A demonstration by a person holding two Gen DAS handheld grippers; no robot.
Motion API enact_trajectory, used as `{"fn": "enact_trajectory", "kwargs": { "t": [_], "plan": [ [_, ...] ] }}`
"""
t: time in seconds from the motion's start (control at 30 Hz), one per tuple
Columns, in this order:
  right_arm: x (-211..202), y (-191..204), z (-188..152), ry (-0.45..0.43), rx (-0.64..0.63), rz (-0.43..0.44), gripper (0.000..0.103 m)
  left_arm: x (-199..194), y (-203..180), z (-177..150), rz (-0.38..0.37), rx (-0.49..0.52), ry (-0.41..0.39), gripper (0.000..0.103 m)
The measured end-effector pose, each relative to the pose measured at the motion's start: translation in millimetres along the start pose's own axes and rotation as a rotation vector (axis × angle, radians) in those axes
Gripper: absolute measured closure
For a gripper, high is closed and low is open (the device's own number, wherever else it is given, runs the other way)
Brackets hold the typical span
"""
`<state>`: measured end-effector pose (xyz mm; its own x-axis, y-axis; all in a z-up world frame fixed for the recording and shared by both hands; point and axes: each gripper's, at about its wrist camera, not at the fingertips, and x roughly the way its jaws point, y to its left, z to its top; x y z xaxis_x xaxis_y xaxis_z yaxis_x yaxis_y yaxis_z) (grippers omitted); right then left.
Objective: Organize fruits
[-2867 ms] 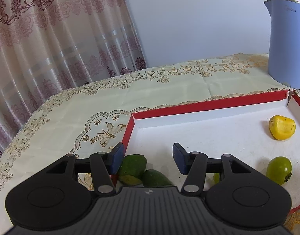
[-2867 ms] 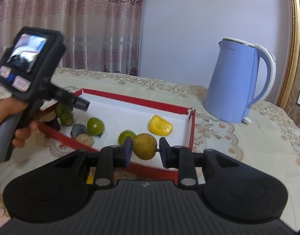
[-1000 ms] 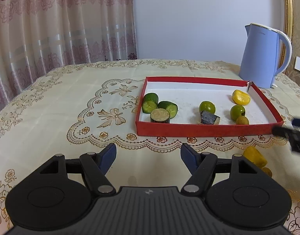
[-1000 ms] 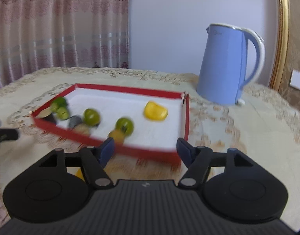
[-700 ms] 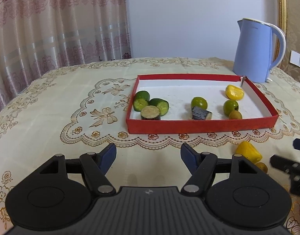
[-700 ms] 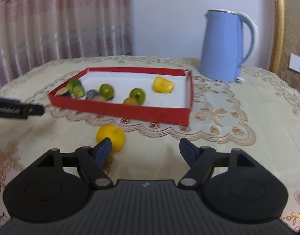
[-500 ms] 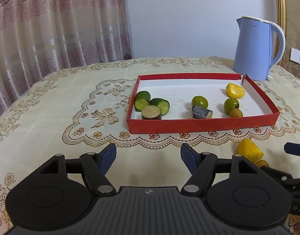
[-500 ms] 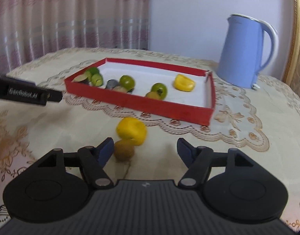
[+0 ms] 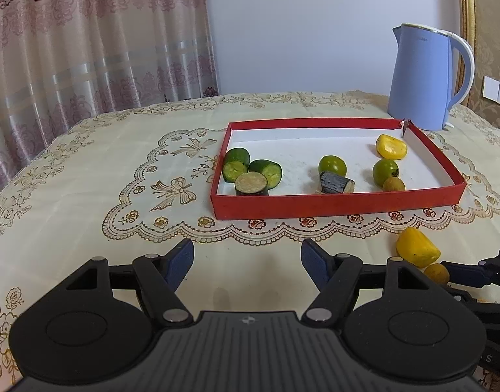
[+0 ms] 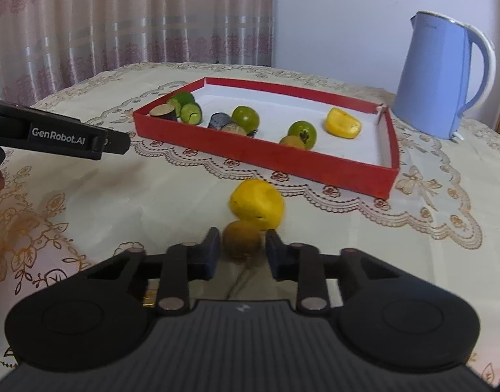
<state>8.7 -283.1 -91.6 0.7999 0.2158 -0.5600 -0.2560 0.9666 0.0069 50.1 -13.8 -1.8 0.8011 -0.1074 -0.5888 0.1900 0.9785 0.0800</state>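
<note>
While the small round brown fruit (image 10: 242,240) sits on the tablecloth at lower centre of the right wrist view, the right gripper (image 10: 243,251) brackets it, fingers close on both sides; whether they pinch it I cannot tell. Touching it behind is a yellow fruit (image 10: 256,204). Further up lies the shallow red cardboard tray (image 10: 266,155). Low in its own view, the left gripper (image 9: 246,259) is spread wide, holding nothing.
</note>
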Motion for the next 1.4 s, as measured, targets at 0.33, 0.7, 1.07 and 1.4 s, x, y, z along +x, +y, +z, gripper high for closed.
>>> {"fn": "enact_trajectory", "kwargs": {
  "t": [0.33,0.7,1.07,1.4],
  "plan": [
    [-19.4,-8.0,1.2,-0.050,0.009,-0.033,0.078,-3.6,-2.8,0.0,-0.034,0.002,0.002,0.031],
    [-43.0,-49.3,-9.5,-0.081,0.073,-0.147,0.078,-6.2,-40.4,0.4,-0.182,0.052,0.019,0.031],
    [-49.6,-63.4,-20.8,-0.090,0.099,-0.163,0.078,10.0,-92.2,3.7,-0.300,0.140,0.047,0.031],
    [-53.7,-75.1,-28.8,-0.094,0.123,-0.171,0.078,27.5,-119.5,4.6,-0.268,0.180,0.083,0.031]
  ]
}}
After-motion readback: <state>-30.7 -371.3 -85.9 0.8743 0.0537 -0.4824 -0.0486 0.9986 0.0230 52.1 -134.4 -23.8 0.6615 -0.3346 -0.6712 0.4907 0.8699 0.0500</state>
